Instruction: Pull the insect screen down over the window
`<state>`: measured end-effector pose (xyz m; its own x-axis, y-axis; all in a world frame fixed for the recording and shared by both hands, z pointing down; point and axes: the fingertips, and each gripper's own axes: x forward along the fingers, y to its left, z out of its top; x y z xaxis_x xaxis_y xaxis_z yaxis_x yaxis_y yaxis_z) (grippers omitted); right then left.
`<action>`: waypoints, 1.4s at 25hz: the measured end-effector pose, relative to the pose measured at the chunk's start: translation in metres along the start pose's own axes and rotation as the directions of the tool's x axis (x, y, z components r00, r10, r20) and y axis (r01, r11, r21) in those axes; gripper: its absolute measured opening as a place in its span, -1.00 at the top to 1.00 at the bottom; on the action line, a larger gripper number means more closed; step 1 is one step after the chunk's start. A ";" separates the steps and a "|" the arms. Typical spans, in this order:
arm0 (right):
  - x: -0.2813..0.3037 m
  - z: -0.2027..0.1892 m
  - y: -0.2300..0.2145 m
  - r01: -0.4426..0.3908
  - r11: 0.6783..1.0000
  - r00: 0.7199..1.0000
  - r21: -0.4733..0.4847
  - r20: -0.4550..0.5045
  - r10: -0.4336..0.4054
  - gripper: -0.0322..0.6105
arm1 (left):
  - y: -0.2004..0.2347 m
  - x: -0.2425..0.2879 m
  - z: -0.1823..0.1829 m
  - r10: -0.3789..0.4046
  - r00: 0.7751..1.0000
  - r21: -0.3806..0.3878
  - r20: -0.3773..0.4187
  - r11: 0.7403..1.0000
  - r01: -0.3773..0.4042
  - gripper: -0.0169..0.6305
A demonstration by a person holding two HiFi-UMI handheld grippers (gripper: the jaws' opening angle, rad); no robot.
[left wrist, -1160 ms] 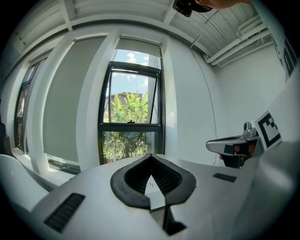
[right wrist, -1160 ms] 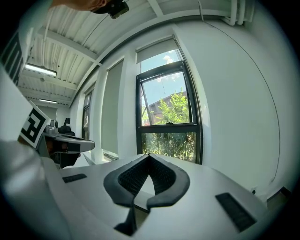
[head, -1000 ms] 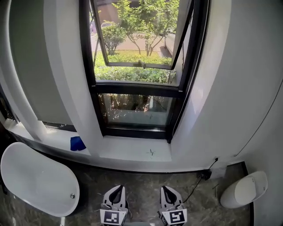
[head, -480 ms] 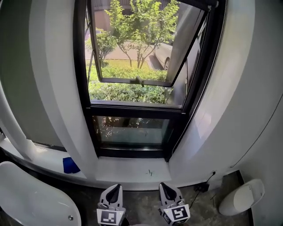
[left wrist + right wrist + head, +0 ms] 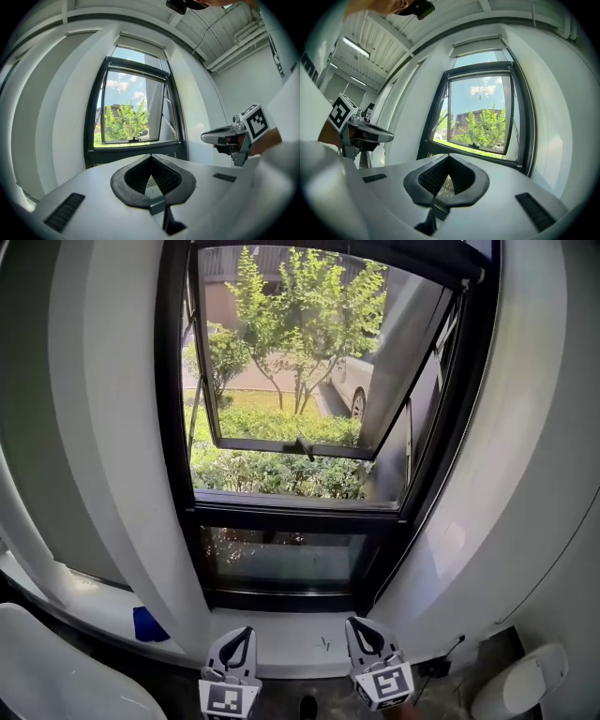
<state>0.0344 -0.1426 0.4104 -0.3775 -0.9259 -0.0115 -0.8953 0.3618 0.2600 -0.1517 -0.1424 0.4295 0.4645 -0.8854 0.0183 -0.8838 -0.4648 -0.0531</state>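
Observation:
The black-framed window (image 5: 300,437) fills the wall ahead, with its upper sash (image 5: 281,362) swung outward. No mesh covers the opening. A dark bar (image 5: 412,257) runs along the frame's top, and a thin cord (image 5: 478,90) hangs from there. My left gripper (image 5: 236,637) and right gripper (image 5: 364,630) are held low in front of the sill (image 5: 291,643), side by side and well below the bar. Both are shut with nothing between the jaws. Each gripper view looks up at the window (image 5: 133,117) (image 5: 480,117) and shows the other gripper, the right gripper (image 5: 220,136) and the left gripper (image 5: 377,136).
A white bathtub (image 5: 37,676) sits at the lower left and a white toilet (image 5: 530,681) at the lower right. A blue object (image 5: 145,624) lies on the ledge to the left. A cable and socket (image 5: 441,667) are by the right wall. Thick white reveals flank the window.
The head view has tilted upward, bringing the window's top bar into sight. Both grippers stay low at the frame's bottom, still shut.

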 end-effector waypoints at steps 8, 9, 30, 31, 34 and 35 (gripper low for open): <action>0.088 0.038 -0.073 -0.103 0.991 0.987 -0.082 0.118 0.112 0.91 | 0.024 0.101 0.048 0.031 0.999 0.051 0.036 0.998 -0.032 0.91; 0.098 0.045 -0.086 -0.109 0.988 0.983 -0.111 0.134 0.123 0.91 | 0.028 0.115 0.055 0.032 0.999 0.079 0.041 0.996 -0.036 0.91; 0.235 0.308 -0.273 0.177 0.674 0.953 -0.717 0.295 0.064 0.53 | 0.143 0.275 0.343 0.044 0.989 0.691 0.144 0.710 -0.133 0.27; 0.240 0.323 -0.281 0.195 0.658 0.954 -0.727 0.296 0.044 0.51 | 0.149 0.278 0.360 0.046 0.987 0.705 0.153 0.695 -0.142 0.26; 0.255 0.366 -0.303 0.242 0.596 0.955 -0.765 0.297 -0.006 0.43 | 0.175 0.289 0.399 0.080 0.985 0.743 0.156 0.647 -0.170 0.18; 0.260 0.380 -0.309 0.257 0.564 0.955 -0.784 0.297 -0.022 0.42 | 0.184 0.293 0.411 0.098 0.983 0.759 0.155 0.625 -0.182 0.16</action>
<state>0.1229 -0.4538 -0.0396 -0.4112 -0.8595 -0.3037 -0.4168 -0.1190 0.9012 -0.1554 -0.4843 0.0148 0.3784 -0.9146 -0.1424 -0.5953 -0.1227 -0.7941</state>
